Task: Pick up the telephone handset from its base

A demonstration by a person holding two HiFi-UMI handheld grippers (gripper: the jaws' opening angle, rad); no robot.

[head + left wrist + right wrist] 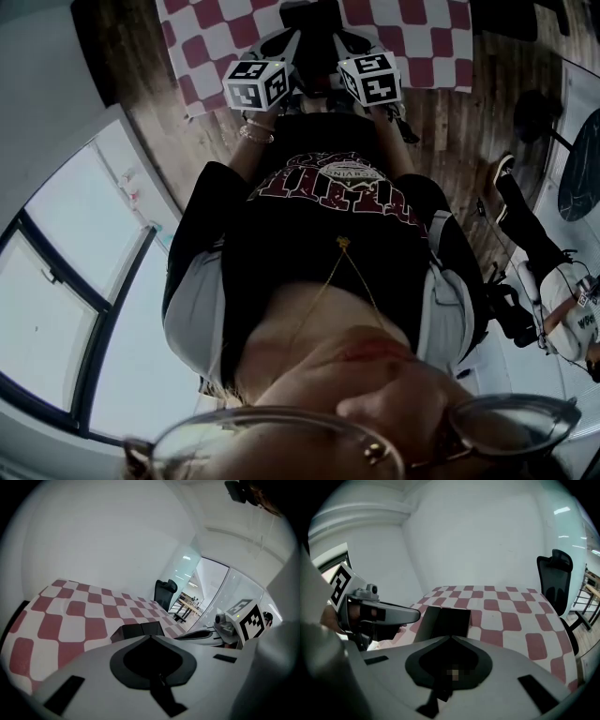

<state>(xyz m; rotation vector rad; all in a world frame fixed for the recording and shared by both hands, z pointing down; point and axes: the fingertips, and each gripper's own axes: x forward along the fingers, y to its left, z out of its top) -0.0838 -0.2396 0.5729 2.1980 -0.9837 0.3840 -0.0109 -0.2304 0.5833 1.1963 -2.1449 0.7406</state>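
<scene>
No telephone or handset shows in any view. My left gripper [140, 629] hangs over the near edge of a table with a red-and-white checked cloth [70, 616]; its dark jaws lie together with nothing between them. My right gripper [443, 620] is beside it over the same cloth [506, 616], its jaws also closed and empty. In the head view their marker cubes sit side by side, the left cube [258, 84] and the right cube [370, 80], in front of my chest and at the table edge [412, 37]. Each gripper sees the other alongside.
A black office chair [555, 581] stands at the table's far right corner, also seen from the left gripper [165, 592]. Wooden floor [159, 122] surrounds the table. White walls lie behind it. Another person [553, 300] sits at the right of the head view.
</scene>
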